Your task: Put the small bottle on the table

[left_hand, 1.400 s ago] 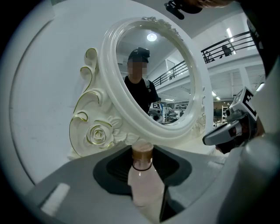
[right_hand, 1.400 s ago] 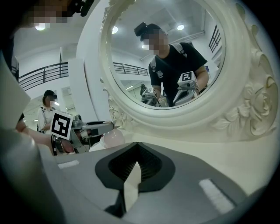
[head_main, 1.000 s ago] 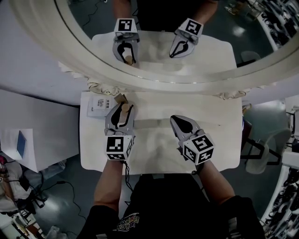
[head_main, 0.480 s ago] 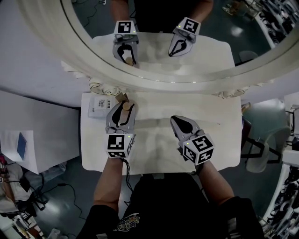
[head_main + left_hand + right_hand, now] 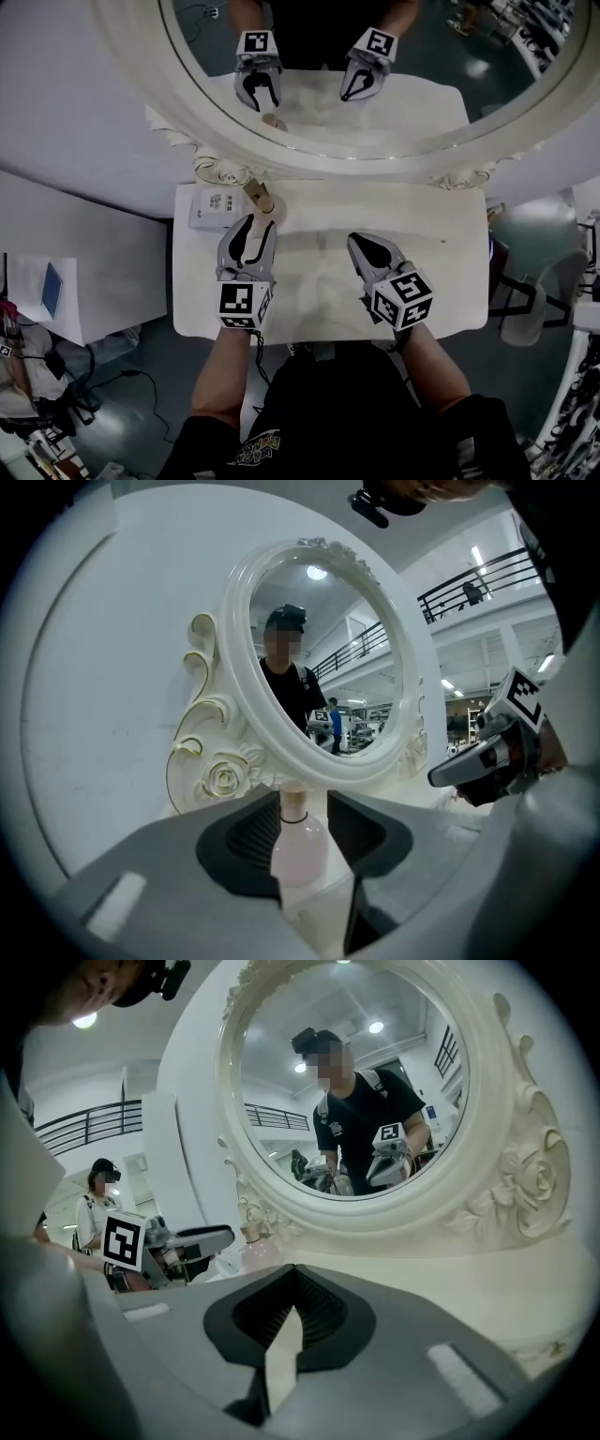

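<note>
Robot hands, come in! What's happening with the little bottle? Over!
Left gripper open, right gripper shut, empty. Bottle upright on table, by mirror. Nothing in the way.

Staged vanity corner in a large lab hall: ornate mirror (image 5: 309, 161) on a white tabletop (image 5: 441, 281), surrounded by mezzanine railings (image 5: 487, 574), strip lights (image 5: 480, 557), cluttered racks (image 5: 553, 33) and floor cables (image 5: 131, 375).

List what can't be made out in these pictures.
- Base of the bottle: right gripper view, hidden behind the right tongs.
- Print on the white box: head view, too small to read.
- Top of the mirror: head view, cut off by the upper edge.
- Reflected face: both gripper views, blurred over.
</note>
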A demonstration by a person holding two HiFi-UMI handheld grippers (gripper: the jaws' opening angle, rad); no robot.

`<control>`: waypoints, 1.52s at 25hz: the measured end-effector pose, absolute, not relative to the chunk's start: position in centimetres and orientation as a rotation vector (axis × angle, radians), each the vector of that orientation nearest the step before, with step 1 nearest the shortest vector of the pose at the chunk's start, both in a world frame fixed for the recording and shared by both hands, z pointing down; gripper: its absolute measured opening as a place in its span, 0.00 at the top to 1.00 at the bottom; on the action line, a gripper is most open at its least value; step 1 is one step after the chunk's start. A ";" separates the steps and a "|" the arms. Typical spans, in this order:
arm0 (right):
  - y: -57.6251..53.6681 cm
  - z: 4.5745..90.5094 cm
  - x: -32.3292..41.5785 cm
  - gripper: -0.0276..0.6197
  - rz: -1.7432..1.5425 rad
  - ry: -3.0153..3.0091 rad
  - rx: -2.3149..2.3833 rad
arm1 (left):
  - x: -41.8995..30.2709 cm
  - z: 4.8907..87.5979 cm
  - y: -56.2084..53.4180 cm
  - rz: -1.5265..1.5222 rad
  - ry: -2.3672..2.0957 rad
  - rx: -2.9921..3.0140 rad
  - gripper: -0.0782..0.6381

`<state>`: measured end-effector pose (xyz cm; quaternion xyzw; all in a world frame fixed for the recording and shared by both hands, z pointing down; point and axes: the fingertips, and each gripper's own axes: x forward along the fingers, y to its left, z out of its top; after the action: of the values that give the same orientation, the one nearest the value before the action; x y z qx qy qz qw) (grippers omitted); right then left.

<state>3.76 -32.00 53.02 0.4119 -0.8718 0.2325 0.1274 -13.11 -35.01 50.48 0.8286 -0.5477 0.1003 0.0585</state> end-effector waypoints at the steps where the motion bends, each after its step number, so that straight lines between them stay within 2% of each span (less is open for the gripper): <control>1: -31.7 52.9 3.7 0.91 0.676 -2.540 1.201 | -13.1 50.4 -34.3 0.301 -1.656 2.511 0.68; 4: -30.6 52.5 3.2 0.91 0.670 -2.548 1.207 | -13.6 50.0 -32.2 0.270 -1.648 2.482 0.73; 8: -28.6 51.7 2.6 0.91 0.660 -2.551 1.229 | -14.7 49.5 -29.6 0.246 -1.639 2.442 0.89; 38: -15.5 50.4 -0.8 0.91 0.630 -2.479 1.413 | -16.9 51.8 -14.1 0.351 -1.275 2.440 0.89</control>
<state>-0.80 -15.46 50.42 0.4806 -0.8433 0.2142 0.1094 -16.94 -14.12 51.80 0.8645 -0.4517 0.1244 0.1821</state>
